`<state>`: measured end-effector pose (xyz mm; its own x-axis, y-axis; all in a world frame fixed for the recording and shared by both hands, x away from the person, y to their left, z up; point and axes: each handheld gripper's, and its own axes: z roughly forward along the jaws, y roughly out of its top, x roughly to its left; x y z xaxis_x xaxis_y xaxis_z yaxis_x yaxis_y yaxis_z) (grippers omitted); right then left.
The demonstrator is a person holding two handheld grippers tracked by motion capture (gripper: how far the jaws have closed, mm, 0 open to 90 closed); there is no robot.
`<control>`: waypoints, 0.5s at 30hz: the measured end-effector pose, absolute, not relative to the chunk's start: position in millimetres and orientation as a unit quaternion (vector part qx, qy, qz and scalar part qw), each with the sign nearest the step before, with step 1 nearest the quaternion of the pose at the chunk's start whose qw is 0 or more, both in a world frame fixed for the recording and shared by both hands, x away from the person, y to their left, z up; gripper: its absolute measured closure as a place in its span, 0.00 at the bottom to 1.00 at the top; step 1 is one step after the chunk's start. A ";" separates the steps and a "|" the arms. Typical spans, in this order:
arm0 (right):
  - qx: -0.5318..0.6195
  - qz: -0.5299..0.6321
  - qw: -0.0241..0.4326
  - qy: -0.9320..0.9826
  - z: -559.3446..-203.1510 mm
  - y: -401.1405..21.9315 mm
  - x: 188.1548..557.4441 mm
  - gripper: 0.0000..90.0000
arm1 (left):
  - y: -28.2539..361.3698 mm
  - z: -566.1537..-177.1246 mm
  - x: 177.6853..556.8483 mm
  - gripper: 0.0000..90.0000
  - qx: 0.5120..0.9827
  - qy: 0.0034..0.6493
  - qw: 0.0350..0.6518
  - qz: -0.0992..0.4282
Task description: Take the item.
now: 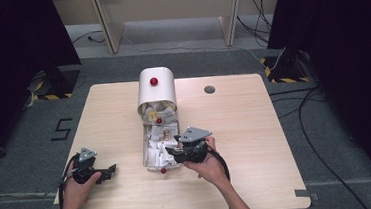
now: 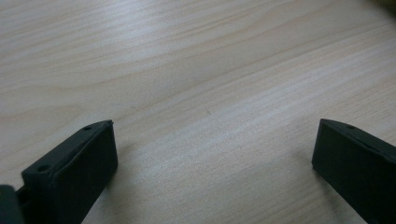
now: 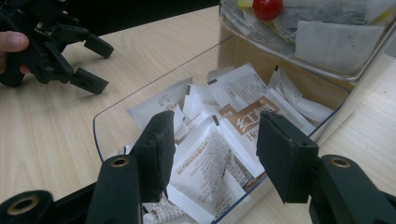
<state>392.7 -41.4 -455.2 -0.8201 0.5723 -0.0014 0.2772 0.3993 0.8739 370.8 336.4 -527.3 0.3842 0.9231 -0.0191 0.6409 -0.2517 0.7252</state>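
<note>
Right gripper view looks down the right gripper (image 3: 212,154), its jaws apart over a clear tray (image 3: 100,122) heaped with white tea sachets (image 3: 205,161), one sachet lying between the pads without being pinched. Beyond the jaws a clear container (image 3: 327,46) with a red knob (image 3: 267,8) blocks the far end. Off to their left, the left gripper (image 3: 95,63) rests on the bare wooden table (image 2: 196,70), jaws wide and empty.

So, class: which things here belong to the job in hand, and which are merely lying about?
In the job:
- right gripper, jaws apart over the packets
- sachets
- clear tray
- white lidded container

Lying about:
- left gripper, open over bare table
- floor cables
</note>
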 end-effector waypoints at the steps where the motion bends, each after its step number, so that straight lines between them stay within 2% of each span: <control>1: 0.257 0.483 0.154 0.823 -455.5 -40.6 392.8 0.53 | 336.4 -527.3 370.8 0.00 0.762 0.513 0.333 0.212; 15: 0.254 0.474 0.152 0.829 -463.7 -35.6 395.7 0.56 | 336.4 -527.2 370.8 0.00 0.762 0.513 0.333 0.212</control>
